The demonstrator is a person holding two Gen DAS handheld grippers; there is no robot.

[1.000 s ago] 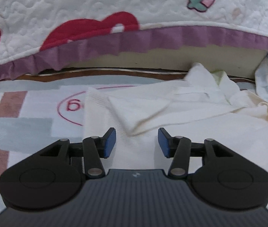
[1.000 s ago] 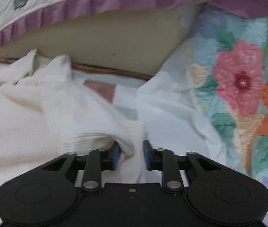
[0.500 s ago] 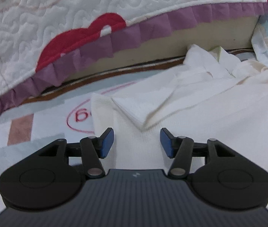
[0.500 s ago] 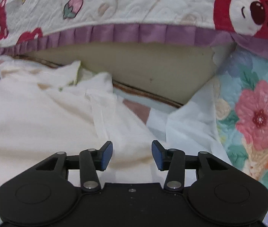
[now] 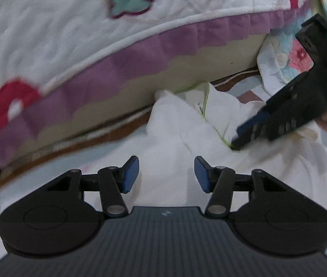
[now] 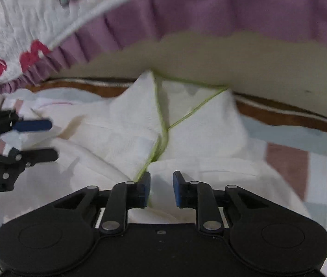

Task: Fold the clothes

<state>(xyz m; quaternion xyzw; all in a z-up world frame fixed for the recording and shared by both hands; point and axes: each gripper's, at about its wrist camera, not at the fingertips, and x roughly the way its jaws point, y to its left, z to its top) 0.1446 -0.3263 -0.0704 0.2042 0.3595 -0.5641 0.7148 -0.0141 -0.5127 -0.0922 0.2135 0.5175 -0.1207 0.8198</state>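
Note:
A cream white garment (image 5: 182, 124) with a thin green-edged collar (image 6: 161, 120) lies rumpled on a patterned mat. My left gripper (image 5: 166, 173) is open and empty just above the cloth's near part. My right gripper (image 6: 161, 189) is open a little, with its pads over the garment at the collar's lower end, holding nothing that I can see. The right gripper also shows in the left wrist view (image 5: 244, 135), coming in from the right. The left gripper shows at the left of the right wrist view (image 6: 35, 139).
A quilted white bedspread (image 5: 48, 27) with a purple frill (image 6: 186, 16) hangs over a beige bed side (image 6: 232, 69) just behind the garment. A floral quilt (image 5: 299, 53) lies at the right. The patterned mat (image 6: 286, 159) shows beside the cloth.
Both grippers have moved forward toward the collar end near the bed. The right gripper's jaws have narrowed since half a second ago. A second ago it was pinching a fold, since released.

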